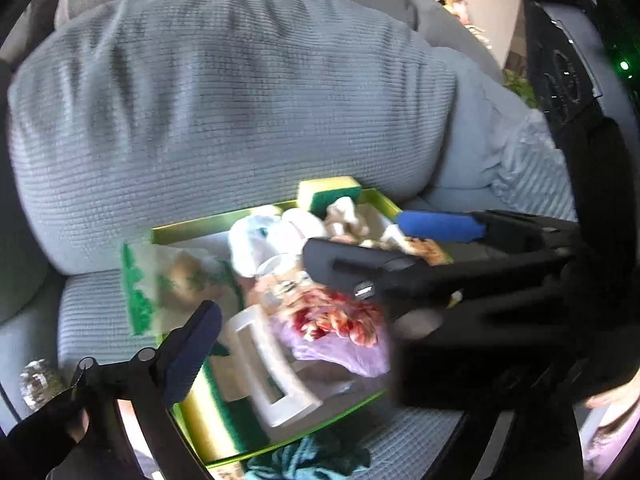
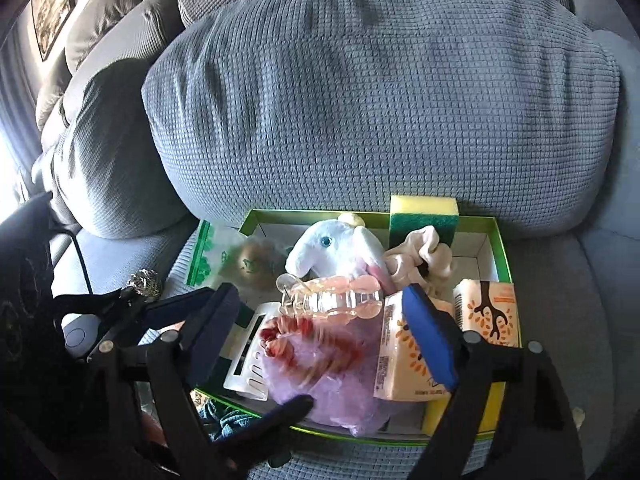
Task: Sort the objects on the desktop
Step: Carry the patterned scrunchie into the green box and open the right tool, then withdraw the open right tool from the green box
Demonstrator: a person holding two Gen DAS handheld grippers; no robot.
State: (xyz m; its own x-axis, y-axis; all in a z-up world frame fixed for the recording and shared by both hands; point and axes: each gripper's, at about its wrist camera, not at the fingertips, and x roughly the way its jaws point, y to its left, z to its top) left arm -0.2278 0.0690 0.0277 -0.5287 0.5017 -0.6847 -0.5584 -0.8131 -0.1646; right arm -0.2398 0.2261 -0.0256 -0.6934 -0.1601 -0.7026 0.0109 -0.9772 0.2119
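Green-rimmed cardboard box [image 2: 502,248] sits on the grey sofa seat, hard against the big ribbed cushion [image 2: 360,100], & everything to sort is piled in it. L to R in the right wrist view: a green-printed zip bag [image 2: 224,258] hangs over the box's left wall, then a white rectangular hair claw [image 2: 250,354], a white plush toy [image 2: 340,250] w/ a clear pink claw clip [image 2: 336,300] just in front of it, a red-flecked clip [image 2: 296,338] on a lilac bag [image 2: 344,392], a cream scrunchie [image 2: 420,258] under the upright yellow-green sponge [image 2: 424,216], & two orange tissue packs [image 2: 404,360] at the right. Right gripper [image 2: 320,340] hangs over the box's near half, fingers spread wide, nothing between them; the red-flecked clip lies almost dead centre of the gap, just below & ahead, long axis roughly across the opening, i.e. finger to finger, so prob. needs a wrist turn to pinch its narrow side. Left gripper [image 1: 304,272] comes in from the left wall side, also spread wide & empty, near finger by the white claw, far blue pad out toward the tissue packs. Both sit close; right one looks better lined up on the clip. Left wrist view is blurred, so fine contact there can't be judged.
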